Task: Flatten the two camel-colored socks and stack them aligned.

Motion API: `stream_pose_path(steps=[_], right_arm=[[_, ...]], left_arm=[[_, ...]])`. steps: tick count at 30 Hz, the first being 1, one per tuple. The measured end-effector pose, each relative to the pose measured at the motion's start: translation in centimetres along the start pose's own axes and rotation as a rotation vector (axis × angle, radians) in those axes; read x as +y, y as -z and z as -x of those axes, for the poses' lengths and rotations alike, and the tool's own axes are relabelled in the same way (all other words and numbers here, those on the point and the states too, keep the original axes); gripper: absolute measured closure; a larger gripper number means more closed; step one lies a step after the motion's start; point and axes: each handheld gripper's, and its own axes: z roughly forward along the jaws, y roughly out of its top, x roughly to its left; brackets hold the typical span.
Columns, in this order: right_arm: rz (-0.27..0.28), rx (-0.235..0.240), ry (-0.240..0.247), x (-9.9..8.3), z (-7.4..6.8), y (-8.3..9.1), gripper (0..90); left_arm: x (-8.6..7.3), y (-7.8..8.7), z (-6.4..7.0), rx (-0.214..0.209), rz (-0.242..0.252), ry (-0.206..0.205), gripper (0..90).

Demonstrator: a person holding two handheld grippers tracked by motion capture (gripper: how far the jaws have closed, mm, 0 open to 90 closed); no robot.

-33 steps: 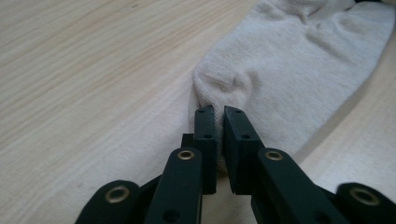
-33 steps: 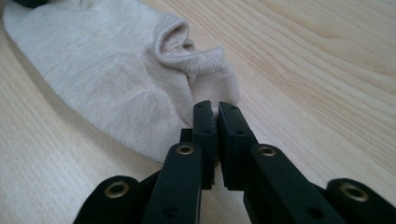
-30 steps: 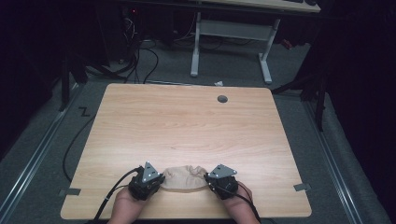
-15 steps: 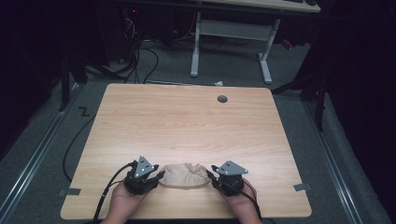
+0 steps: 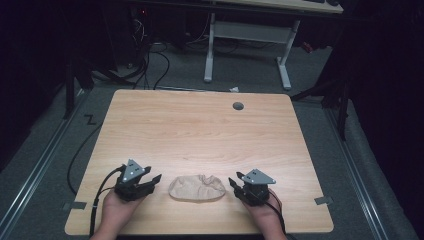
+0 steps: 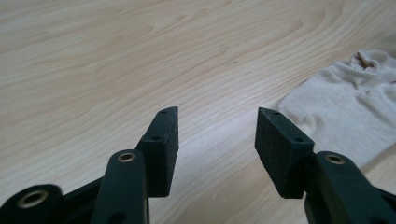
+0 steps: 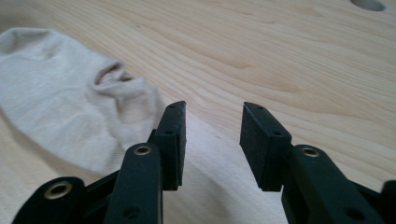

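While I look down from the high view, I see the beige sock lying flat near the front edge of the desk, with my left gripper just off its left end and my right gripper just off its right end. Neither touches the cloth. I judge this spacing to be deliberate: with a tool parked on each side, both ends of the sock sit within easy reach, and the sock lies free, so nothing drags it out of shape. A round cable hole sits far back on the desk, well apart from the work.

In the left gripper view, my fingers stand apart over bare wood, holding nothing. The sock lies ahead and to the right, its ribbed cuff at the far end, near but not between the fingers.

In the right gripper view, the fingers are likewise spread and empty. The sock lies to the left, with a puckered fold close beside the left finger; I cannot tell whether that finger brushes the cloth. The gap itself frames plain desk, so I read any grasp as not yet begun.
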Motion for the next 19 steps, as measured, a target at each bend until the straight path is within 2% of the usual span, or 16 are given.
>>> stream_pose_path(steps=[1, 2, 4, 5, 7, 9, 11, 16, 19], right_arm=[[0.0, -0.01, -0.006, 0.0, 0.3, 0.0, 60.4], [0.006, -0.017, -0.015, 0.1, 0.8, -0.1, 59.8], [-0.009, -0.051, -0.017, 0.8, 2.1, -0.9, 59.3], [-0.013, -0.062, -0.028, 1.0, 2.7, -1.2, 59.4], [-0.023, -0.087, -0.079, 1.4, 4.0, -2.0, 59.4], [-0.015, -0.097, -0.123, 1.3, 4.7, -2.1, 59.4], [0.006, -0.084, -0.143, 0.9, 4.6, -1.7, 59.7], [-0.017, -0.081, -0.095, 0.4, 3.9, -1.3, 59.5], [-0.024, -0.086, -0.066, 0.3, 3.5, -1.2, 59.5]], left_arm=[[-0.3, 0.4, -0.5, -0.003, 0.004, 0.02, 49.7], [-0.7, 0.8, -1.1, 0.006, -0.008, 0.024, 49.3], [-1.4, 1.2, -2.1, 0.045, -0.032, 0.022, 49.0], [-1.8, 1.3, -2.7, 0.054, -0.033, 0.05, 49.0], [-2.1, 1.3, -3.4, 0.065, -0.03, 0.081, 49.0], [-2.4, 1.2, -3.6, 0.097, -0.048, 0.067, 48.6], [-2.5, 1.3, -3.7, 0.107, -0.05, 0.063, 48.4], [-2.3, 1.5, -3.8, 0.105, -0.037, 0.065, 48.1], [-2.2, 1.3, -3.1, 0.102, -0.045, 0.03, 47.5]])
